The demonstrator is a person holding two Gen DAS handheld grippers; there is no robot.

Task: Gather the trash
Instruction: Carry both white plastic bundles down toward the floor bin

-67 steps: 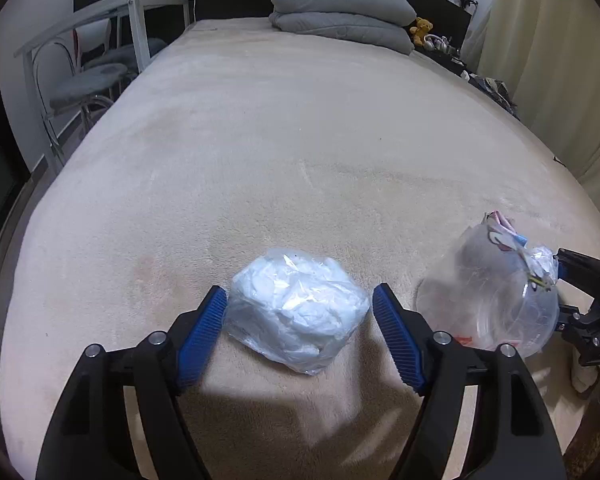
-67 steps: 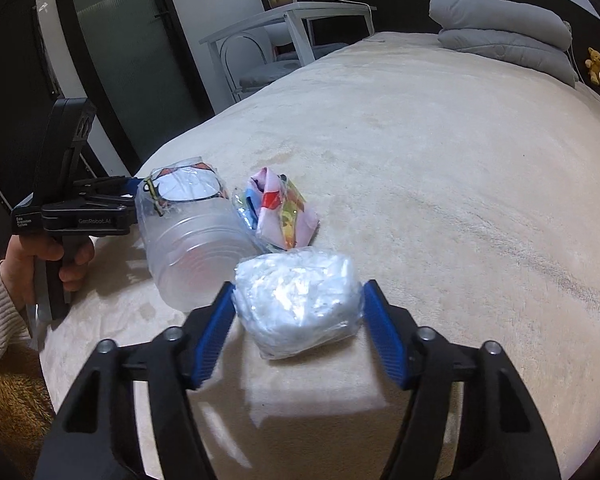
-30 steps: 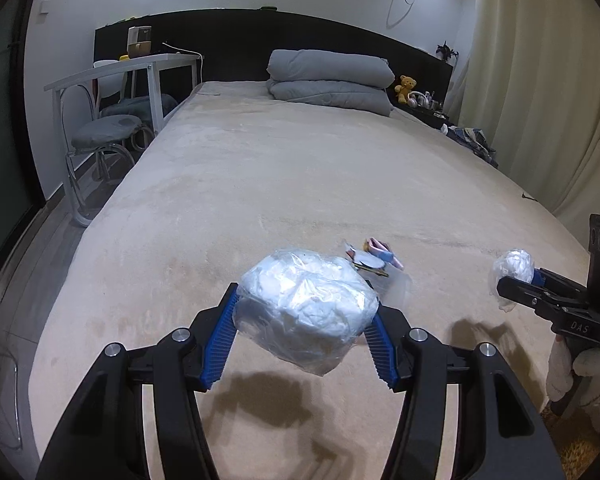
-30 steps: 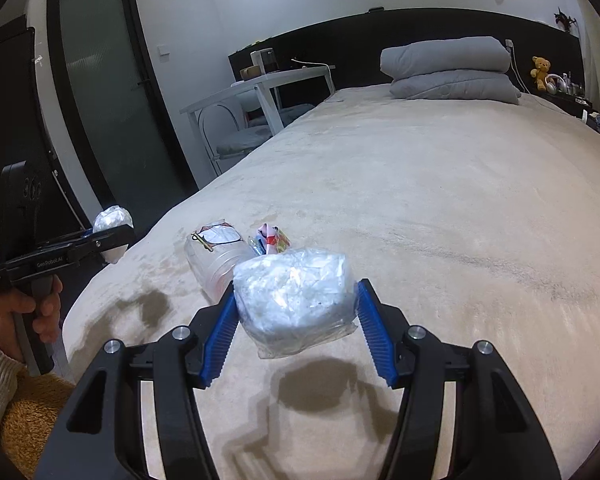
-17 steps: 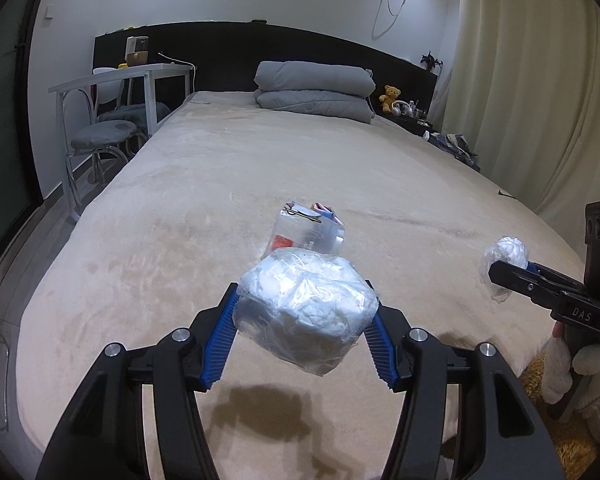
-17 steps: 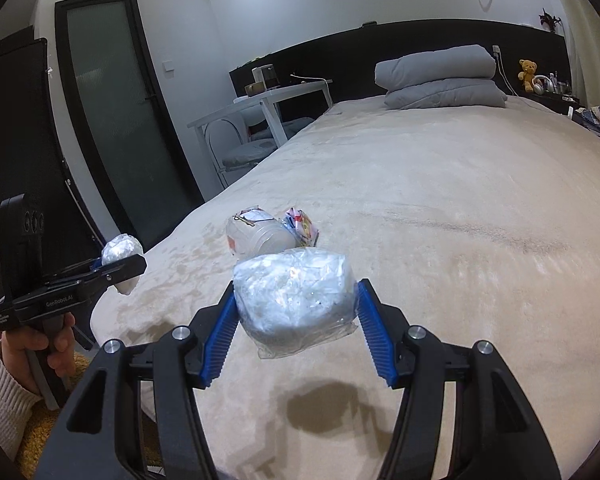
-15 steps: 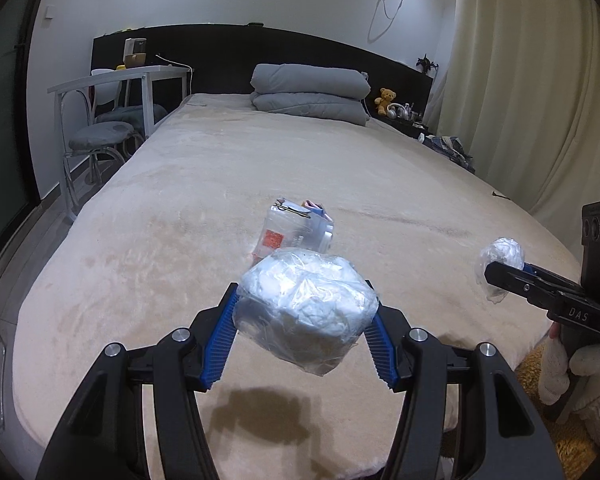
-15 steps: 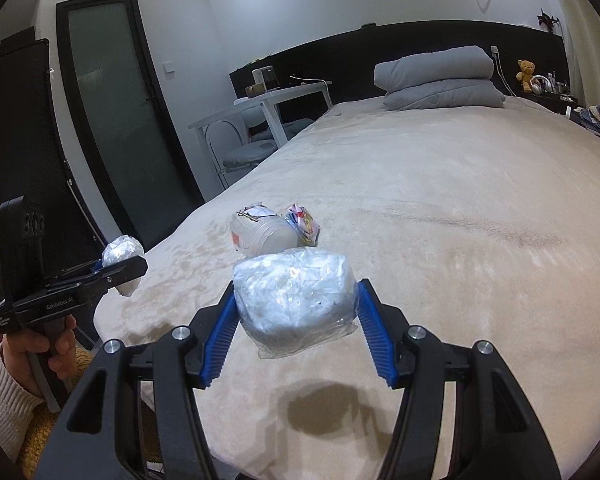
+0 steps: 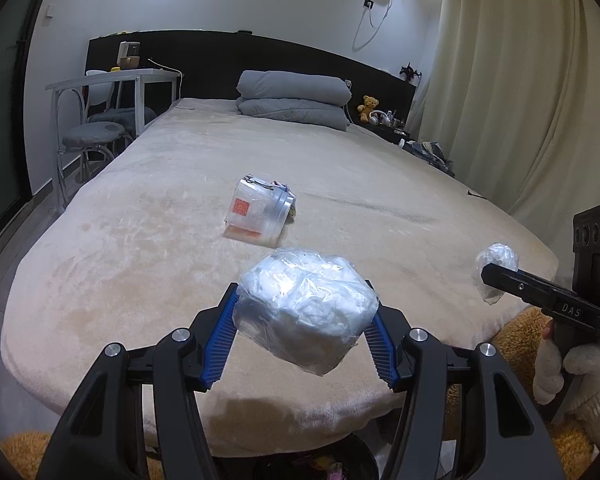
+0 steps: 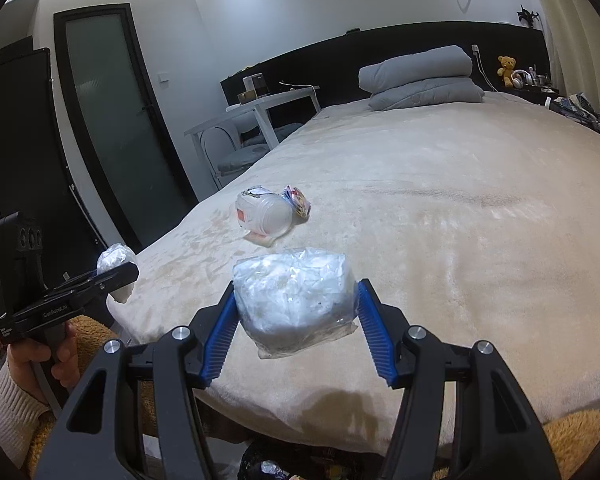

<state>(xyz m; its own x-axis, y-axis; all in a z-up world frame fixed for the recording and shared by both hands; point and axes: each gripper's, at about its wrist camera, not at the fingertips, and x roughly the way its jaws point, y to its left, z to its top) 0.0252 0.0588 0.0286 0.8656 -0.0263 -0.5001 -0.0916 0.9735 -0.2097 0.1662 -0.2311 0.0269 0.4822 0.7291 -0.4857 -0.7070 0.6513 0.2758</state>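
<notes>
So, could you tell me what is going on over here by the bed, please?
A person is clearing trash off the bed with a handheld gripper in each hand. The left gripper is shut on a clear plastic bag of crumpled white paper, and the right gripper is shut on a second such bag; both bags hang clear of the blanket near the foot of the bed. A clear plastic jar lying on its side and a colourful wrapper beside it are not yet collected.
</notes>
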